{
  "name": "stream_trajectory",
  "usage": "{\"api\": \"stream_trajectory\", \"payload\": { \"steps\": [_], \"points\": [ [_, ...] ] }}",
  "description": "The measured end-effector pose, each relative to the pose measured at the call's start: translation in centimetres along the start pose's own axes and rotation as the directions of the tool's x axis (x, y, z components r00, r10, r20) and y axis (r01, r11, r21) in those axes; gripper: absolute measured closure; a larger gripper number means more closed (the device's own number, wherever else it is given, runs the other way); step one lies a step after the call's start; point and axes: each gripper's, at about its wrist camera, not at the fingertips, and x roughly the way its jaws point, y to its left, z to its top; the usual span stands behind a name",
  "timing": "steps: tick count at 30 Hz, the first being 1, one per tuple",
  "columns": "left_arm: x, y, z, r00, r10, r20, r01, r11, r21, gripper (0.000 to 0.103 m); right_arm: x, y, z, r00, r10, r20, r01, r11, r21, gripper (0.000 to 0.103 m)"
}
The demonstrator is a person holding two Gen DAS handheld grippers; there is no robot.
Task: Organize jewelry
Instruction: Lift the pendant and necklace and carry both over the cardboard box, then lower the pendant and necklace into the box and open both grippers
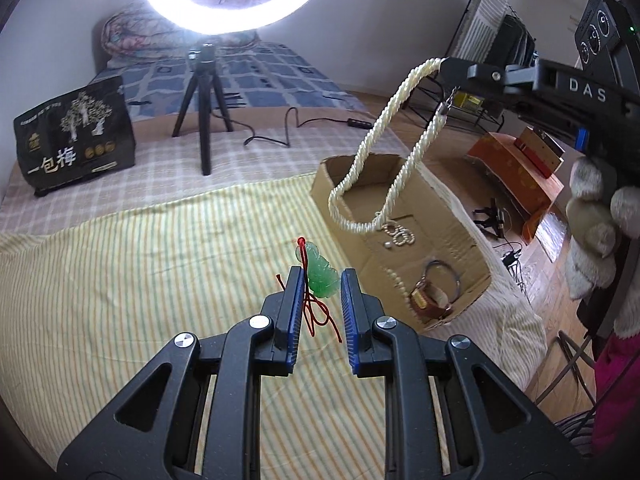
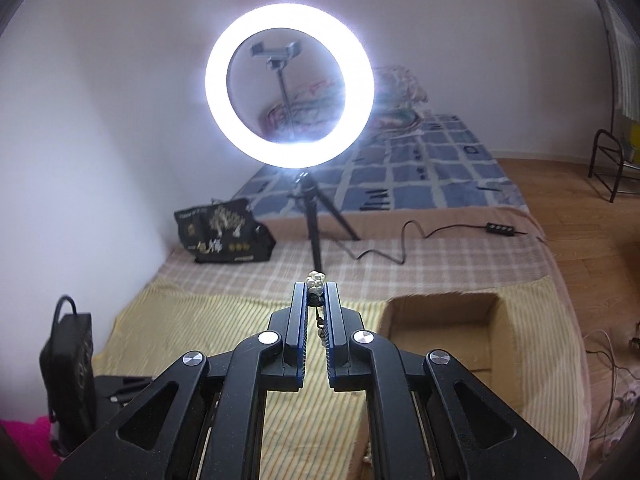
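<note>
Right hand-held gripper (image 2: 316,296): jaws pinched nearly together on the top of a pearl rope necklace (image 1: 384,152), beads bunched at the tips; seen from the left wrist view, it is up in the air above the box.
Pearl rope necklace: hangs in a long twisted loop, its lowest curve dipping inside the cardboard box (image 1: 448,216), looking just above the floor of it, though whether it touches I cannot tell.
Left hand-held gripper (image 1: 318,280): jaws at a middling gap, one either side of the green pendant (image 1: 320,278), not gripping it as far as I can see.
Green pendant: lies on the striped sheet (image 1: 140,280) of the bed, its red cord (image 1: 316,316) tangled between the jaws, just beside the box's near wall.
Already in the box: a small pearl string (image 1: 400,236), a bangle (image 1: 442,272) and a brown watch-like piece (image 1: 430,300).
Step in hand: I judge this the drop-off of the necklace, with the pendant lined up as the next pick.
Next move, right: lower a touch so the rope pools on the cardboard, then spread the jaws; a release from this height risks the loop draping over the wall.
Next move, left: close on the pendant's body and not only the cord, or it will swing.
Around: a ring light (image 2: 290,86) on a tripod and a black snack bag (image 1: 76,136) stand well beyond, clear of the work.
</note>
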Motion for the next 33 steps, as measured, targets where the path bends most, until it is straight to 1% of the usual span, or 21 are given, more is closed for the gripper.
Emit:
{"api": "stream_trajectory", "payload": {
  "steps": [6,15,22,29,33],
  "points": [
    [0.9,-2.2,0.5,1.0,-0.023,0.003,0.023,0.999,0.034,0.086,-1.6,-2.1,0.4,0.998,-0.049,0.026,0.048,0.999,0.025,0.097],
    [3.7,-5.1,1.8,0.998,-0.059,0.0,0.059,0.996,0.064,0.086,-3.3,-5.4,0.0,0.994,-0.109,0.032,0.107,0.993,0.057,0.097],
    [5.9,-6.1,2.9,0.998,-0.066,-0.001,0.066,0.996,0.057,0.086,-3.7,-7.8,-1.3,0.991,-0.136,-0.003,0.136,0.988,0.078,0.097],
    [8.4,-6.7,3.9,0.998,-0.065,-0.014,0.066,0.996,0.055,0.086,-3.0,-9.6,-2.7,0.986,-0.157,-0.056,0.161,0.983,0.089,0.097],
    [9.6,-6.6,4.2,0.998,-0.052,-0.021,0.053,0.997,0.055,0.086,-2.5,-10.4,-3.5,0.982,-0.165,-0.089,0.173,0.981,0.09,0.097]
  ]
}}
